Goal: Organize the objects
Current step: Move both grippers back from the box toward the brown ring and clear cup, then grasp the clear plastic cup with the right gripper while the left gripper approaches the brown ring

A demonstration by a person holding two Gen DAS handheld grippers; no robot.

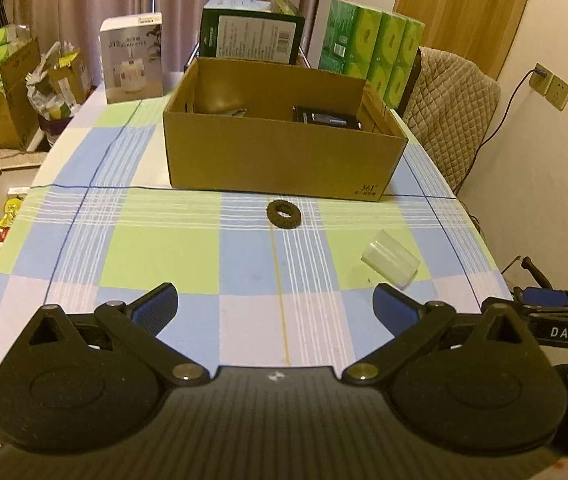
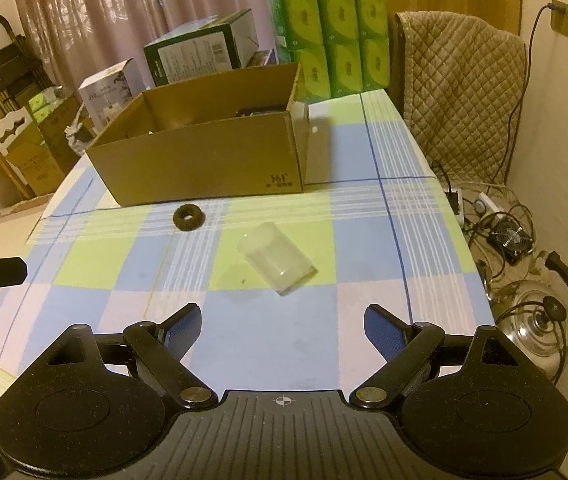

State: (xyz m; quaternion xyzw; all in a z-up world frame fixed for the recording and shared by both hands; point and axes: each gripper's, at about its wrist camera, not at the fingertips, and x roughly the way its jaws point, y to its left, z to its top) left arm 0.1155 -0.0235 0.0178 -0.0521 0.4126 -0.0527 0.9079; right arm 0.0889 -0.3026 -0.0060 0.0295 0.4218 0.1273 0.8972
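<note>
While both of my tools hang empty above the near edge of the table, two loose items remain outside the cardboard box. A clear plastic cup lies on its side toward the near right of the checked cloth, mouth pointing away from the box. I judge it light, thin-walled and smooth, likely to roll or flex under pressure; a hold across the middle of its body, squeezed gently, looks safest. A dark hair tie lies flat just before the box's front wall, near the table's middle line. It appears soft, ribbed and fuzzy, and should grip easily if pinched across one side of the ring.

My left gripper has its blue-padded jaws spread wide, holding nothing. My right gripper likewise stands wide apart, the cup just beyond its fingers.

Inside the open-topped box, a black packet is visible. Green tissue packs stand at the far edge.
</note>
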